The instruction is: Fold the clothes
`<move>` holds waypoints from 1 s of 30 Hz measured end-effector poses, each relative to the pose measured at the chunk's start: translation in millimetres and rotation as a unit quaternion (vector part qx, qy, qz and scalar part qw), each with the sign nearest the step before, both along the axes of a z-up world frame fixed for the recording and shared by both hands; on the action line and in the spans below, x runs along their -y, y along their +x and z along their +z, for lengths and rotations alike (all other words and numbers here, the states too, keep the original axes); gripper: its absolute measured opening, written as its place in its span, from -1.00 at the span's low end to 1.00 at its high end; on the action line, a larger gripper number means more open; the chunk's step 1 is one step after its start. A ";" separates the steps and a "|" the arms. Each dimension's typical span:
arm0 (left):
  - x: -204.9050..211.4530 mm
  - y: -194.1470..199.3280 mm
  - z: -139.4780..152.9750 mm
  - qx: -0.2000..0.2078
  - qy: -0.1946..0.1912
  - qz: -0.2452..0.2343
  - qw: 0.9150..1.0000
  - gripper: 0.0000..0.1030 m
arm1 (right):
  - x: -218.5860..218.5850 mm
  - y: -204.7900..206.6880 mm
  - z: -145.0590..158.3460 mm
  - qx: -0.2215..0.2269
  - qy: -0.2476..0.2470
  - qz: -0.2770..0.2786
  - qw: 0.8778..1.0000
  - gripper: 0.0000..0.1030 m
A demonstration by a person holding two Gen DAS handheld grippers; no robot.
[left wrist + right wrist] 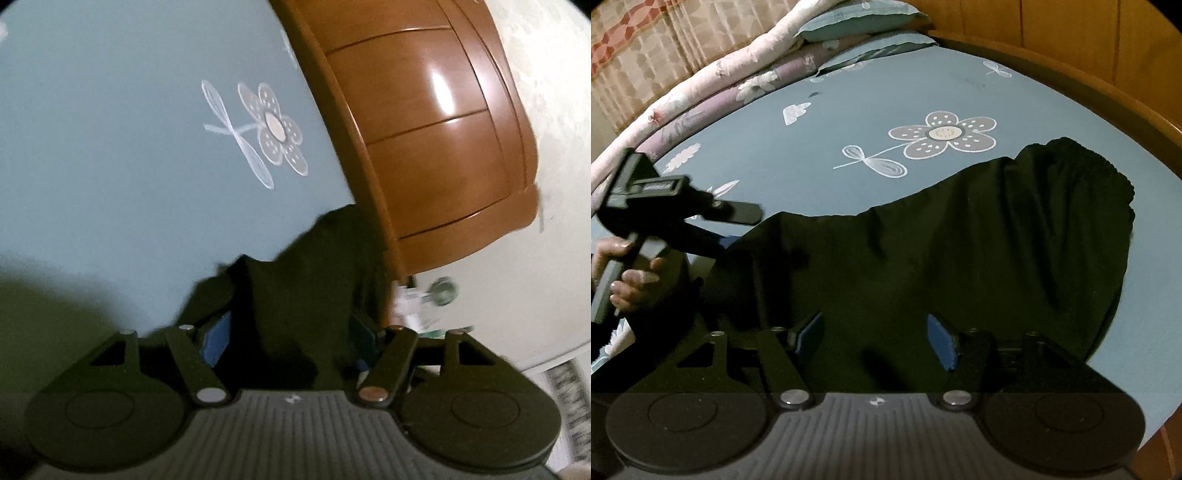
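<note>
The left gripper (290, 332) holds dark cloth between its fingers; the right gripper (875, 332) stands with fingers apart over the black garment (960, 240) on the bed (849, 122).

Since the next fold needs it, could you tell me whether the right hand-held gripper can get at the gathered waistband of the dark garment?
Probably yes: the right hand-held gripper is open over the dark garment, and nothing lies between it and the waistband.

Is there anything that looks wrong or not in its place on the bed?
Nothing looks damaged or spilled. The dark garment lies on the blue bedsheet, still wrinkled and uneven, with one bunched end near the wooden bed frame. That fits clothes not yet folded. The folded quilts sit neatly at the far edge.
</note>
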State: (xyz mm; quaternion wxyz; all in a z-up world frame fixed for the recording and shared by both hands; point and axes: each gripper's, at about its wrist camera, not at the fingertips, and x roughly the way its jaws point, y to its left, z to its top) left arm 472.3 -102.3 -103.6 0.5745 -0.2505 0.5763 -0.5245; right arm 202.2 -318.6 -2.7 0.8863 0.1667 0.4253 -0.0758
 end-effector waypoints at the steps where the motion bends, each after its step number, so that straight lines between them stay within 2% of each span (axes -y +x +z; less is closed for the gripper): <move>1: 5.9 2.3 -3.5 -0.011 -0.008 0.002 1.000 0.32 | 1.0 0.2 -0.8 -0.001 0.000 -0.002 1.000 0.30; 5: 16.0 19.9 -2.0 0.014 -0.018 0.062 0.998 0.27 | 4.2 0.2 -2.8 -0.001 0.002 -0.008 1.000 0.30; 9: 12.8 24.9 20.4 0.092 -0.020 0.106 0.990 0.29 | 4.9 -1.6 -4.6 -0.002 0.002 -0.009 1.000 0.31; 12: 4.8 28.8 39.1 0.138 -0.019 0.114 0.984 0.31 | 7.7 -0.7 -8.6 -0.004 0.005 -0.012 1.000 0.33; 14: 0.4 30.1 47.6 0.153 -0.012 0.110 0.982 0.31 | 9.1 0.9 -11.4 -0.005 0.008 -0.016 1.000 0.33; 17: -7.1 19.7 56.2 0.170 -0.005 0.080 0.982 0.31 | 8.8 3.4 -13.2 -0.004 0.009 -0.014 1.000 0.33; 20: -9.7 2.2 54.4 0.181 0.025 0.056 0.982 0.27 | 9.0 4.2 -13.6 -0.003 0.006 -0.013 1.000 0.33; 24: -19.2 -27.2 52.6 0.212 0.047 0.040 0.975 0.27 | 12.6 -2.5 -9.5 0.004 0.003 -0.025 1.000 0.31; 29: -33.9 -53.7 42.8 0.218 0.064 0.012 0.974 0.27 | 26.5 -23.2 0.6 0.012 0.003 -0.069 0.998 0.05; 30: -34.7 -58.2 44.0 0.231 0.074 0.011 0.970 0.27 | 30.0 -29.1 2.2 0.013 0.003 -0.082 0.997 0.03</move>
